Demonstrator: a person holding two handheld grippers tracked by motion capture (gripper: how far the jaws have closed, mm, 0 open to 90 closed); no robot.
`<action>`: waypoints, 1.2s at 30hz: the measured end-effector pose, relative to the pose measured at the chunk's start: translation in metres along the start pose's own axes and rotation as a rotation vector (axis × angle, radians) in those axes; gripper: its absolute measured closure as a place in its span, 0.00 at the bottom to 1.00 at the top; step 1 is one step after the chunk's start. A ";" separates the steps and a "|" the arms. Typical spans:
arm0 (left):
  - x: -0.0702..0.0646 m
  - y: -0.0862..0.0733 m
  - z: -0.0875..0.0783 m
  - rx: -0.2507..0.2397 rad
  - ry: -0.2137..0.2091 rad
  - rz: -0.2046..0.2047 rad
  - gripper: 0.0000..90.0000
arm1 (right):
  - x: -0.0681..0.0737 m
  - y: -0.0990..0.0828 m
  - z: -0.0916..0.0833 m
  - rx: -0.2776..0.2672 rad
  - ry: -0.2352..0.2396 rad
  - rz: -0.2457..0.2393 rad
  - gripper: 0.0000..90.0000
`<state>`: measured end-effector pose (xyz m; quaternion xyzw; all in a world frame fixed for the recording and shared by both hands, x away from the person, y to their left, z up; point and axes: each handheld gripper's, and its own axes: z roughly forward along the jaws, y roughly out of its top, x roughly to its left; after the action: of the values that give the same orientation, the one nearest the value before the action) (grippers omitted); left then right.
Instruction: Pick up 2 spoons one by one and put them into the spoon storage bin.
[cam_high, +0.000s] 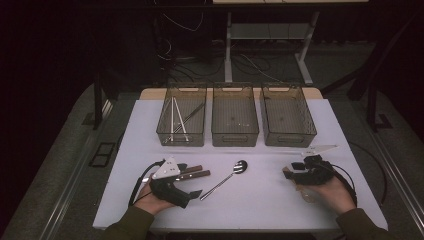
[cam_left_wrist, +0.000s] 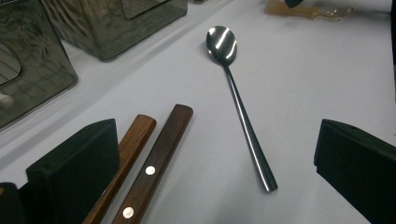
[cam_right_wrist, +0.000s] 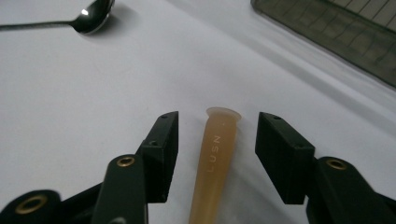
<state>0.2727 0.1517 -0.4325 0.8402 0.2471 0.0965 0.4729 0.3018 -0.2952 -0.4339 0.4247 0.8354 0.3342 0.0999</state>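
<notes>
A steel spoon (cam_high: 231, 175) lies at the middle of the white table (cam_high: 260, 205). In the left gripper view the spoon (cam_left_wrist: 243, 116) rests between the wide-apart jaws of my left gripper (cam_left_wrist: 217, 163), untouched. Two wooden knife handles (cam_left_wrist: 154, 154) lie beside its left jaw. On the high view my left gripper (cam_high: 191, 181) sits open at the front left beside those handles (cam_high: 192, 174). At the right, my right gripper (cam_high: 290, 174) points left. Its jaws (cam_right_wrist: 217, 135) straddle an amber translucent utensil handle (cam_right_wrist: 212, 168), with a gap on each side.
Three smoky plastic bins stand in a row at the back: the left bin (cam_high: 180, 140) holds white sticks and dark utensils, the middle bin (cam_high: 235, 140) and the right bin (cam_high: 290, 140) look nearly bare. A white three-cornered plate (cam_high: 320, 149) juts from the right gripper.
</notes>
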 end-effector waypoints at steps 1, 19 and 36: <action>0.000 0.000 0.000 0.000 0.000 0.000 0.00 | 0.000 0.000 0.002 0.008 0.000 -0.001 0.56; 0.000 0.000 0.000 0.001 0.001 0.000 0.00 | 0.006 0.000 0.012 0.067 -0.065 -0.059 0.71; 0.004 -0.001 0.000 -0.007 0.002 -0.017 0.00 | 0.003 0.001 0.012 0.067 -0.053 -0.045 0.82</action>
<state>0.2755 0.1547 -0.4338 0.8363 0.2541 0.0942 0.4765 0.3061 -0.2873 -0.4420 0.4174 0.8526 0.2925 0.1152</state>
